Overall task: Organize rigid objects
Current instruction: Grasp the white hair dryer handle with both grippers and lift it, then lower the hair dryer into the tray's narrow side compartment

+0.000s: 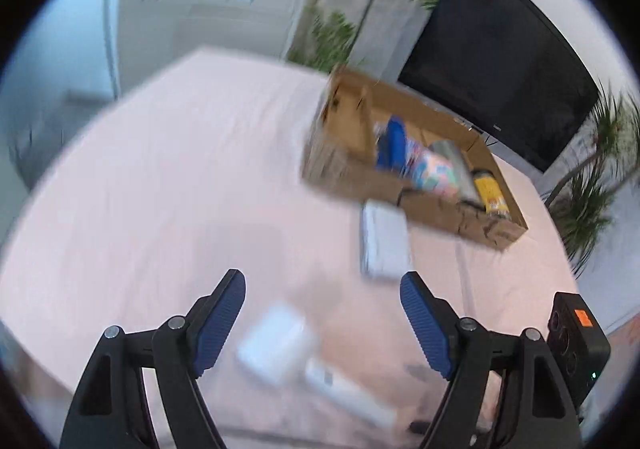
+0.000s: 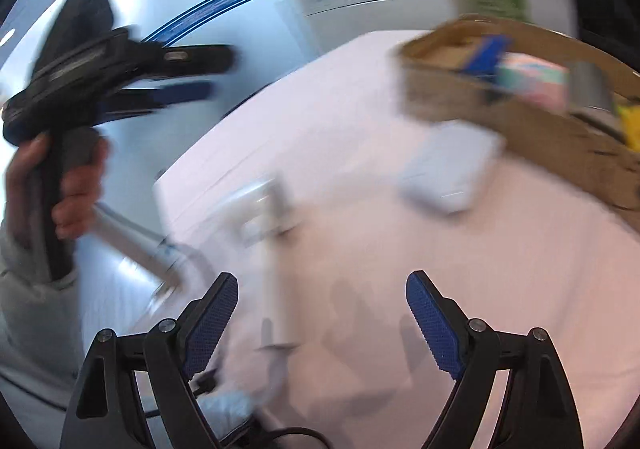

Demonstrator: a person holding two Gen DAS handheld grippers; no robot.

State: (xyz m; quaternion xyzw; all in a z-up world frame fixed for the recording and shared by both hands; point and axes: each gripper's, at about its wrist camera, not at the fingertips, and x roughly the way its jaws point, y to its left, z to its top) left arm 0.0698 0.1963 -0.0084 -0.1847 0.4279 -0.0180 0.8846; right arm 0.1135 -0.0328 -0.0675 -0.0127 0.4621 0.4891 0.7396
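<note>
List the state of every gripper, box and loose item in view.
Left gripper: open, empty.
Right gripper: open, empty.
Cardboard box: open-topped, partly filled.
Yellow bottle: lying in the box.
Blue item: in the box.
Grey case: on the table, against the box's side.
White box: on the table, blurred.

A dark television screen (image 1: 496,65) leans at the far side, with leafy plants (image 1: 592,189) beside it. Pale cabinets (image 1: 208,9) line the wall behind, blurred.
</note>
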